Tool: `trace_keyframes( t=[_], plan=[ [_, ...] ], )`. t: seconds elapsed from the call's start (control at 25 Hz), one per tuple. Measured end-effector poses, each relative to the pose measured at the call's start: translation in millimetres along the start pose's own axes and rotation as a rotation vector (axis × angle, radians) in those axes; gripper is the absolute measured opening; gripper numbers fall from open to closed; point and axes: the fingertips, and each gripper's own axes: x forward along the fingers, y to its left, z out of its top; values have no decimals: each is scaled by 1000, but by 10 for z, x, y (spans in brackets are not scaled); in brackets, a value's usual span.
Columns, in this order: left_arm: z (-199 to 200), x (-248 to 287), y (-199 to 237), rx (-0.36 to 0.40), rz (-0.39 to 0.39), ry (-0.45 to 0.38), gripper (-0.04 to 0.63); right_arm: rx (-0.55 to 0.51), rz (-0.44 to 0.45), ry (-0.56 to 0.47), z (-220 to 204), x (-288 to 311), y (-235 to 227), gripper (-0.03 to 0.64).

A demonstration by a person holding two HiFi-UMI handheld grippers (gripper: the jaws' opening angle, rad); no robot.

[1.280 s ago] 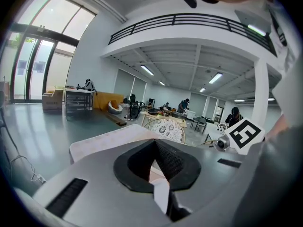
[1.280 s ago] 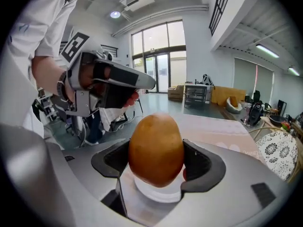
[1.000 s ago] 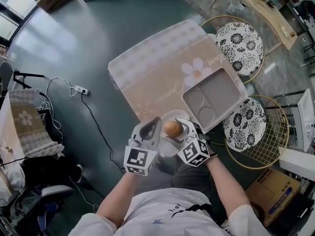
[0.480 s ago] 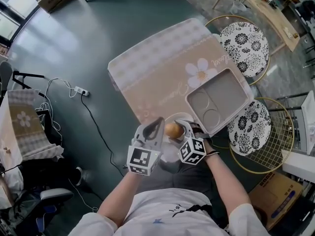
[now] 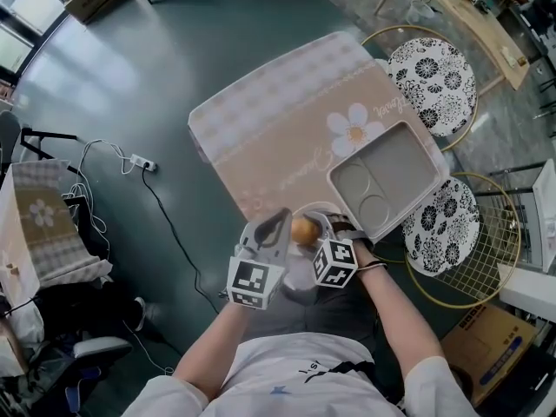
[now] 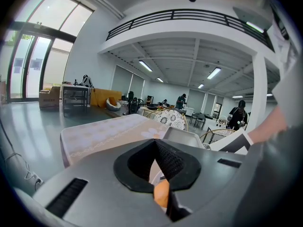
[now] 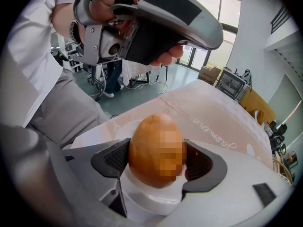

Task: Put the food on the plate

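An orange-brown, egg-shaped piece of food (image 5: 303, 229) (image 7: 156, 150) is clamped between the black pads of my right gripper (image 5: 311, 230) (image 7: 156, 157). It hangs just over a white plate (image 5: 300, 266) (image 7: 147, 205) at the near edge of the table. My left gripper (image 5: 271, 224) (image 6: 158, 162) sits close beside it on the left, shut with nothing in it. A sliver of the food shows below its jaws in the left gripper view. A grey compartment tray (image 5: 391, 176) (image 6: 182, 137) lies to the right on the beige flowered tablecloth (image 5: 278, 129).
Two round stools with black-and-white patterned seats (image 5: 432, 74) (image 5: 443, 224) stand at the table's right side, beside a gold wire rack (image 5: 486, 259). A power strip and cable (image 5: 139, 159) lie on the dark floor to the left. A cardboard box (image 5: 482, 341) sits at lower right.
The right gripper has edged slightly toward the left gripper, still holding the food over the plate. The left gripper has hardly moved.
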Motion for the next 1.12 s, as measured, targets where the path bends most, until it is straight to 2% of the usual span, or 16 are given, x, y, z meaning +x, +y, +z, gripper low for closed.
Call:
trace_keyframes(
  t=[0.16, 0.52, 0.8, 1.12],
  plan=[
    [64, -51, 13, -2, 10, 3, 8, -14, 28, 38, -29, 4, 16, 324],
    [302, -238, -87, 0, 6, 19, 8, 104, 4, -14, 165, -413, -80, 324],
    [578, -487, -246, 17, -4, 26, 8, 304, -65, -170, 557, -1001, -155, 322],
    [1001, -751, -504, 44, -33, -6, 8, 397, -130, -298, 1048, -1659, -181, 321]
  ],
)
